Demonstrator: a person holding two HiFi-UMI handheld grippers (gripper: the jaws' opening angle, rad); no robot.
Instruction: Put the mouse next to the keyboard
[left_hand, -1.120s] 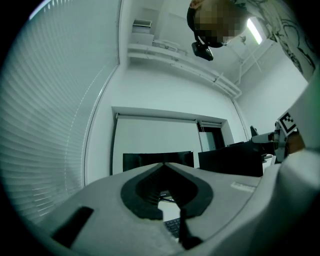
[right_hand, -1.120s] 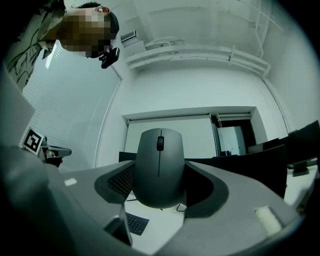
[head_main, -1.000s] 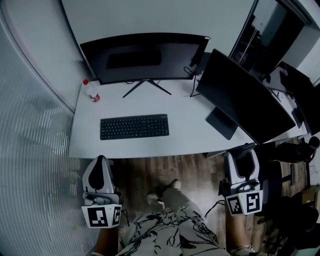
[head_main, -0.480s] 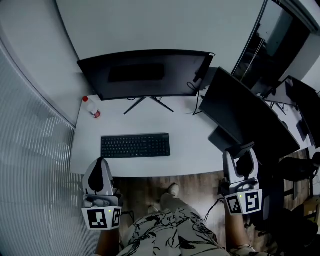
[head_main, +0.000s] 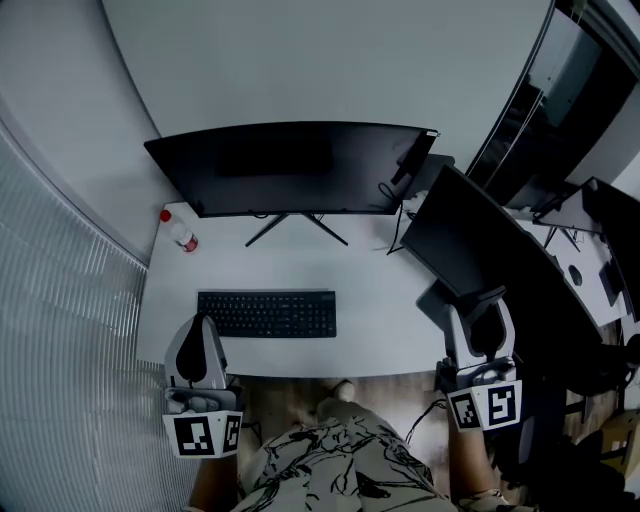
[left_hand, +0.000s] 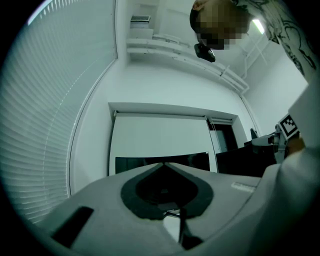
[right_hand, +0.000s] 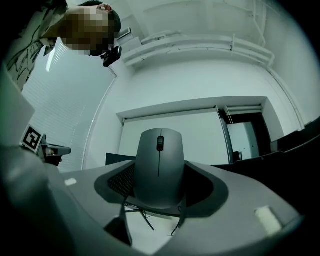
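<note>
Right gripper (head_main: 487, 318) clamped on the grey plastic scroll-wheel mouse (right_hand: 159, 167), held at the front-right edge of the white desk (head_main: 375, 310), well right of the flat black keyboard (head_main: 266, 314). Left gripper (head_main: 202, 335) has its jaws pressed together on nothing, at the desk's front-left edge.

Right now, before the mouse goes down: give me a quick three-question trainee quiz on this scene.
1. True or false: the left gripper holds the grey computer mouse in its jaws.
2. What stands at the white desk's far left corner? A: red-capped clear bottle. B: mug. C: lamp.
3. Fill in: the flat black keyboard lies in front of the curved black ____.
Key: 1 false, the right gripper holds it; 2 A; 3 monitor.
</note>
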